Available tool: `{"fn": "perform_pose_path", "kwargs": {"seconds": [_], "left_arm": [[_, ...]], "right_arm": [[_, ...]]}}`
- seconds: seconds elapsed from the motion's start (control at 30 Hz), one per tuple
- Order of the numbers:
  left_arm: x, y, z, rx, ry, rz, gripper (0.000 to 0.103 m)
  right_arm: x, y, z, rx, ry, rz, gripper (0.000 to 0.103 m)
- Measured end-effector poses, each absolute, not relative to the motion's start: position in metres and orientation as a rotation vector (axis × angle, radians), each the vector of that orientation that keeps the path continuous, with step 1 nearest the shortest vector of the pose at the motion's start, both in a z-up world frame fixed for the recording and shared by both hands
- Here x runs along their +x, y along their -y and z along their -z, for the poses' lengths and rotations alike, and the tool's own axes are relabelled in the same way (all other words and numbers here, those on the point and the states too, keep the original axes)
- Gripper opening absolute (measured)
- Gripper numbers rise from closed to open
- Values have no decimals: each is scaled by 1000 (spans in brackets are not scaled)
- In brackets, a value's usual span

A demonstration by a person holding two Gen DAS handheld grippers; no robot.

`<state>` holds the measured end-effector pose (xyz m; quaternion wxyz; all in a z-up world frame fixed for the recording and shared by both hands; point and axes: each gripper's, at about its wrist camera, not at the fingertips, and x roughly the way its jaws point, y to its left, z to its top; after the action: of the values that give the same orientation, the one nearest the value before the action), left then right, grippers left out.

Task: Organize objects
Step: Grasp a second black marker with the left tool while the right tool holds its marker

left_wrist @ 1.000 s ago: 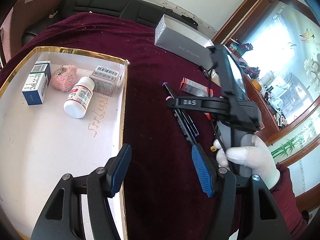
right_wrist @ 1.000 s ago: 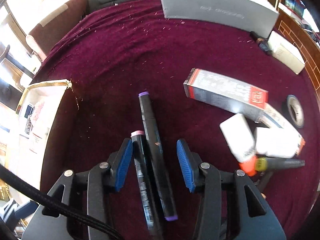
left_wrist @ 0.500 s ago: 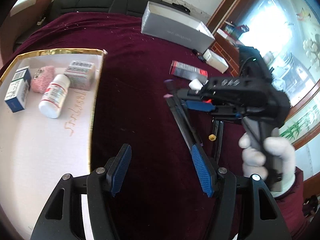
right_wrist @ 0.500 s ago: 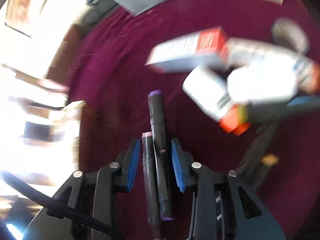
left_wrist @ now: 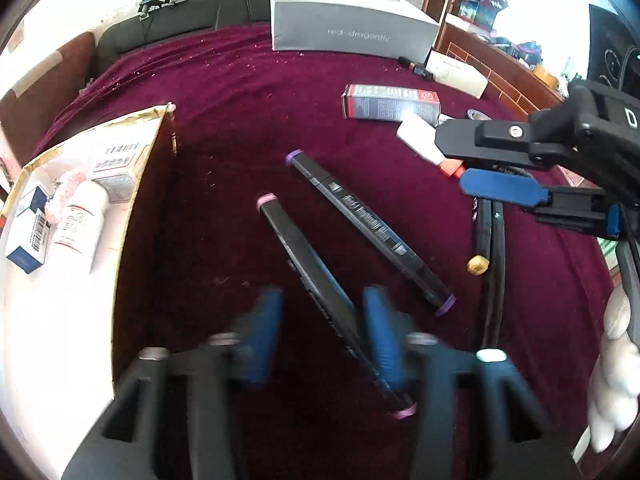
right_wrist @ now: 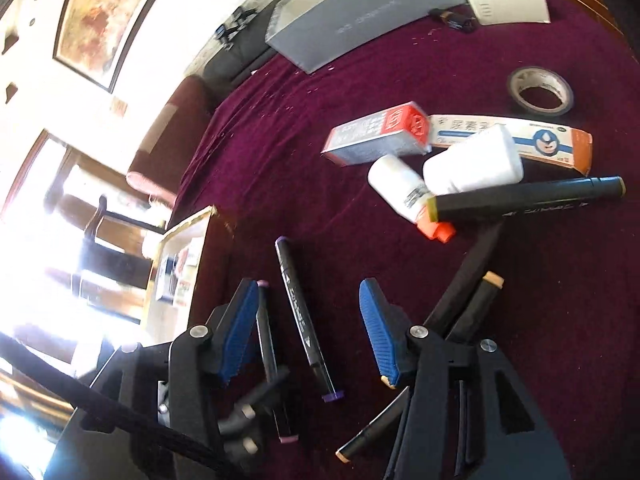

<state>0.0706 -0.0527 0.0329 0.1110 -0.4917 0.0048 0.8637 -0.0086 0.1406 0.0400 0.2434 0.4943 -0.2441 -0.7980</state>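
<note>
We see a worktop (left_wrist: 240, 92) draped in maroon cloth, with a long grey box (left_wrist: 348, 32) at its far edge. To the left sits a white gold-rimmed tray (left_wrist: 136, 184); in it lie a white bottle (left_wrist: 80, 224), a blue-and-white box (left_wrist: 28, 236), a barcoded grey box (left_wrist: 120, 168) and something pink and fluffy (left_wrist: 64, 192).

Our left tongs (left_wrist: 320, 340) are closing, their blue pads blurred, around the near half of the pink-capped marker (left_wrist: 312, 280), which lies on the cloth between them. The right-hand pad meets the barrel; we cannot tell whether the left pad has reached it, so a firm grip is not shown.

Our right tongs (right_wrist: 308, 328) are opening and hold nothing. Between their pads the purple-capped marker (right_wrist: 304, 320) lies free on the cloth, while the pink-capped one runs along the left pad. A white-gloved hand (left_wrist: 612, 372) carries these tongs at the right edge of the left wrist view.

Farther right, a cluster: a red-and-grey carton (right_wrist: 380, 132), an orange-ended carton (right_wrist: 520, 140), a white bottle with an orange cap (right_wrist: 404, 188), a second white bottle (right_wrist: 472, 164) and a roll of tape (right_wrist: 540, 88). A yellow-capped marker (right_wrist: 524, 198) rests across them, and more dark markers (right_wrist: 468, 300) lie beneath the right tongs.
</note>
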Motion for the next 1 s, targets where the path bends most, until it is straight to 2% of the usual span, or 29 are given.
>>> {"fn": "perform_pose_path", "kwargs": {"seconds": [0.03, 0.07, 0.13, 0.23, 0.37, 0.43, 0.47, 0.53, 0.67, 0.93, 1.0], "left_arm": [[71, 59, -33, -1454, -3, -2536, 13], [71, 63, -32, -1464, 10, -2532, 12], [72, 65, -32, -1472, 11, -2526, 11], [72, 51, -32, -1475, -81, -2555, 11], [74, 38, -27, -1375, -163, -2645, 18], [75, 37, -27, -1359, -170, -2638, 19], [75, 40, -28, -1364, -132, -2605, 18], [75, 54, -30, -1384, -22, -2545, 11], [86, 81, -37, -1382, 152, -2479, 11], [118, 132, -76, -1228, 325, -2467, 12], [119, 145, -82, -1209, 342, -2496, 12]], "right_arm": [[-9, -138, -40, 1352, 650, 2183, 53], [-10, -135, -40, 1356, 637, 2185, 54], [-7, -129, -37, 1363, 614, 2185, 55], [-5, -121, -33, 1371, 599, 2166, 55], [-3, -113, -34, 1373, 564, 2172, 55], [0, -110, -38, 1369, 526, 2196, 55], [1, -107, -40, 1364, 503, 2208, 55], [2, -103, -44, 1360, 460, 2232, 55], [3, -90, -44, 1370, 337, 2286, 55], [7, -40, -26, 1395, -97, 2433, 54], [4, -30, -19, 1415, -163, 2459, 39]]}}
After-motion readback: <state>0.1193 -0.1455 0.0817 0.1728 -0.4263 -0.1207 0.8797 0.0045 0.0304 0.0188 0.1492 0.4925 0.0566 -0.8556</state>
